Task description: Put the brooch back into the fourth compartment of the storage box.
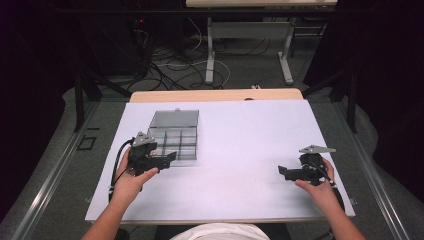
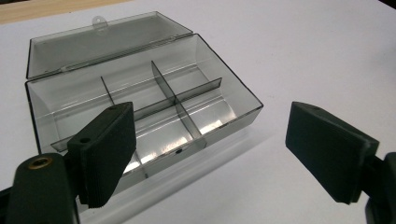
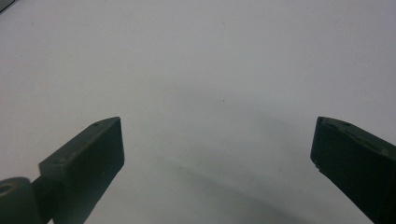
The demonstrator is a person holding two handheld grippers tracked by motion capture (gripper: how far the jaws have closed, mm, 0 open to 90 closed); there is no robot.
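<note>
Smoky plastic compartment box lies lid-open just beside the spread, empty left gripper; right gripper likewise spread.

One clear compartment box; two tools, left and right; one white table.

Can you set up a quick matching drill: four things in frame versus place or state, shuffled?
Things:
1. compartment box
2. box lid
3. left tongs
4. right tongs

Descriptions:
A. open, over bare white sheet at the table's right
B. clear, with dividers, on the sheet's left half
C. open, at the box's near edge
D. folded back flat behind the box

Pairs: 1-B, 2-D, 3-C, 4-A
</note>
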